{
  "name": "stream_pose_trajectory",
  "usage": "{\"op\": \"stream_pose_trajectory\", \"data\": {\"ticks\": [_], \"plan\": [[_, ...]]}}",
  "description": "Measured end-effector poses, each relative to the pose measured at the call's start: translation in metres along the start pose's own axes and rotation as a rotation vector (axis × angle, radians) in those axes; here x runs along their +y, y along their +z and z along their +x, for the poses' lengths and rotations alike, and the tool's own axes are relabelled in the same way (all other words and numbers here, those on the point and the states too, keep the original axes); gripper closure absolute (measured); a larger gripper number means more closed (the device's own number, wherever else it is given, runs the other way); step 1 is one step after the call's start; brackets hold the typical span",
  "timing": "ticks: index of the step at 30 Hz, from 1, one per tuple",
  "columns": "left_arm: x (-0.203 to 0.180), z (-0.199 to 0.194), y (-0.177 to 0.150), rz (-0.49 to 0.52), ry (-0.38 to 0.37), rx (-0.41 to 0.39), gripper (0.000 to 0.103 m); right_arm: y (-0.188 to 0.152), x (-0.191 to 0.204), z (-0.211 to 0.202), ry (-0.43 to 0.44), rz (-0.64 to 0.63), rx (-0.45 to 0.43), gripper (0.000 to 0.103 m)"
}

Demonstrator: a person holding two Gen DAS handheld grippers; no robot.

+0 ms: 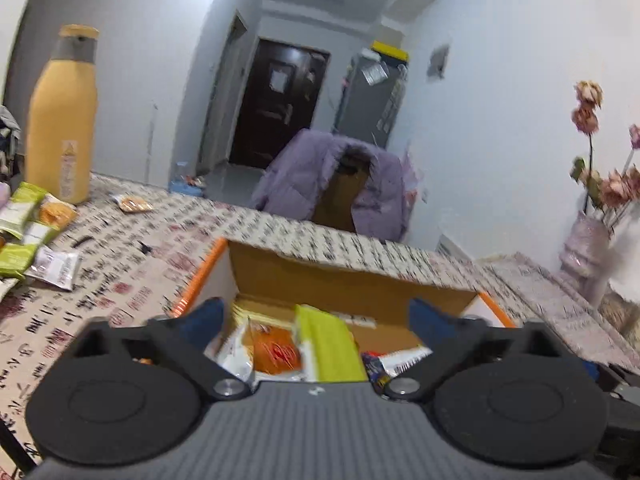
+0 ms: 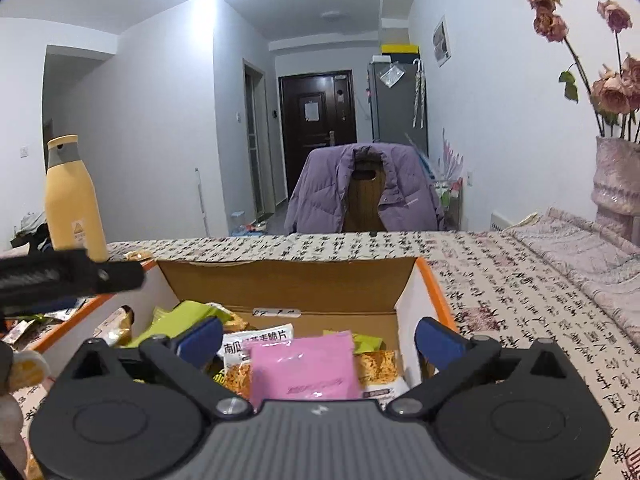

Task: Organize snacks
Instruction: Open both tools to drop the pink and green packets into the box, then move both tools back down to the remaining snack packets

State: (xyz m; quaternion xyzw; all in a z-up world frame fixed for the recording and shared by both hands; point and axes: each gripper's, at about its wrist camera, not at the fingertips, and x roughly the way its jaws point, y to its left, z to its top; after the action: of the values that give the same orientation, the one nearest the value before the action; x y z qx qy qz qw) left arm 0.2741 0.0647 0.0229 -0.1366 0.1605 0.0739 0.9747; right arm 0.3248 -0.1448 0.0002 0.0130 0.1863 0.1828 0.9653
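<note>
Left claw (image 1: 314, 312): fingers spread wide, nothing between them; it hangs over the open cardboard box (image 1: 352, 280), touching none of the packets below.
Right claw (image 2: 319, 336): also spread wide and gripping nothing; it sits above the near part of the same box (image 2: 288, 280), with a pink packet (image 2: 306, 364) lying flat just under the gap between its fingers.
Box contents, left view: a lime-green packet (image 1: 330, 344) leaning beside an orange-and-white packet (image 1: 276, 350); a dark blue wrapper (image 1: 374, 368) at the right.
Box contents, right view: the pink packet on top of noodle-print bags (image 2: 380, 366), a white bag with printed characters (image 2: 260, 340) behind it, green packets (image 2: 188, 314) toward the left wall.
Box position: on the worktop (image 2: 500, 292), its far wall close to the far edge; orange outer flaps (image 2: 434, 292) folded out on both sides.
Loose snacks: green and orange packets (image 1: 24, 220) and a silver-white one (image 1: 56, 266) near the worktop's left edge; one small orange packet (image 1: 134, 203) alone near the far edge.
Yellow bottle (image 1: 62, 120): upright at the far left corner.
Vase of dried roses (image 2: 616, 176): at the far right corner.
Black bar (image 2: 68, 276): crosses the right view's left side; part of the other tool, blurred.
</note>
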Motion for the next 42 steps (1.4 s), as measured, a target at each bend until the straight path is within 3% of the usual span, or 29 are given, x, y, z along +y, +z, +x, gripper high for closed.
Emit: {"op": "stream_pose_trajectory", "data": {"ticks": [20,31,42], "plan": [[-0.011,-0.007,0.008,0.014,-0.001,-0.011,0.000,0.006,-0.006,-0.006,-0.020,0.021,-0.010,0.000],[-0.019,-0.051,0.020,0.059,-0.044,-0.044,0.000,0.012,0.008,-0.047,-0.040,-0.036,-0.022,0.000],[0.000,-0.088,-0.006,0.094,-0.039,0.003,0.000,-0.017,0.024,-0.088,-0.029,-0.069,0.026,0.000]]}}
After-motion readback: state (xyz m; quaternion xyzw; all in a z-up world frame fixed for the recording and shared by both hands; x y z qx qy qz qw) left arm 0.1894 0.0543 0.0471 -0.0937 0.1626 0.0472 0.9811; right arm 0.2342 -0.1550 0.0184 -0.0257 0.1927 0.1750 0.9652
